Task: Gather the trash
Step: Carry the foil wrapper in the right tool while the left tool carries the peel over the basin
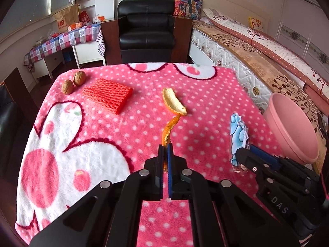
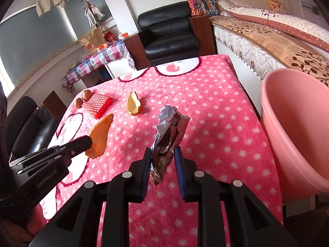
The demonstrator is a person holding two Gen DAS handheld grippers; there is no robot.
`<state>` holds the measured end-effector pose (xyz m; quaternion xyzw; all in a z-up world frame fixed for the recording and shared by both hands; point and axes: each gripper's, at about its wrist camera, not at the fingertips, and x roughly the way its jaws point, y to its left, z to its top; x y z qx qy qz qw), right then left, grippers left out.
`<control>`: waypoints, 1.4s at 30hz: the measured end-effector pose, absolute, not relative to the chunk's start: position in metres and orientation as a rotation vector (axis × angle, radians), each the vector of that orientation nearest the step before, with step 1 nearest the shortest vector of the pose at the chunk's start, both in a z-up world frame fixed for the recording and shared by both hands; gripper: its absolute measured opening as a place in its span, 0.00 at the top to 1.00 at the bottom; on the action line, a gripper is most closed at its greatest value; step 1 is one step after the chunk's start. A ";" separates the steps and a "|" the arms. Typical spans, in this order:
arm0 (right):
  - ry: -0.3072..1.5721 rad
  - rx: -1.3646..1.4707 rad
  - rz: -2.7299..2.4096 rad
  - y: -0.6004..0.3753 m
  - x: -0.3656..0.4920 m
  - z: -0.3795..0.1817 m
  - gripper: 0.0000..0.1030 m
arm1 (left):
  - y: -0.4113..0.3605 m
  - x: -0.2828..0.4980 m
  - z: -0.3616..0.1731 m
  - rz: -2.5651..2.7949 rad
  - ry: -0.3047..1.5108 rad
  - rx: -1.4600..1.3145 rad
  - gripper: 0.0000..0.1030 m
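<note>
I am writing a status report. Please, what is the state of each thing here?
Left gripper: shut on orange peel.
Orange peel: held, lifted.
Right gripper: shut on crumpled wrapper.
Crumpled wrapper: held upright.
Second peel: lying on blanket.
Two walnuts: whole, lying.
Pink basin: tilted, beside table.

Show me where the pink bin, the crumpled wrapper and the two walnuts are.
pink bin (image 2: 292, 135), right wrist view, on its inner wall.
crumpled wrapper (image 2: 168, 135), right wrist view, on its middle folds.
two walnuts (image 1: 79, 78), left wrist view, on the farther nut's shell.
</note>
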<state>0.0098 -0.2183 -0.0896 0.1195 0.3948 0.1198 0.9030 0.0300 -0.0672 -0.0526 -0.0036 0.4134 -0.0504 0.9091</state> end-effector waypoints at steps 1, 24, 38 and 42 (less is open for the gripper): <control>0.814 0.248 0.251 -0.219 0.009 -0.089 0.78 | -0.070 0.029 -0.051 -0.105 0.848 0.000 0.98; 0.705 0.314 0.123 -0.303 -0.032 -0.038 0.78 | -0.171 0.025 -0.007 -0.292 0.734 0.072 0.98; 0.719 0.419 -0.065 -0.406 -0.032 -0.044 0.78 | -0.259 0.036 -0.002 -0.491 0.752 0.093 0.98; 0.732 0.444 -0.089 -0.422 -0.033 -0.053 0.78 | -0.272 0.039 -0.009 -0.527 0.779 0.082 0.98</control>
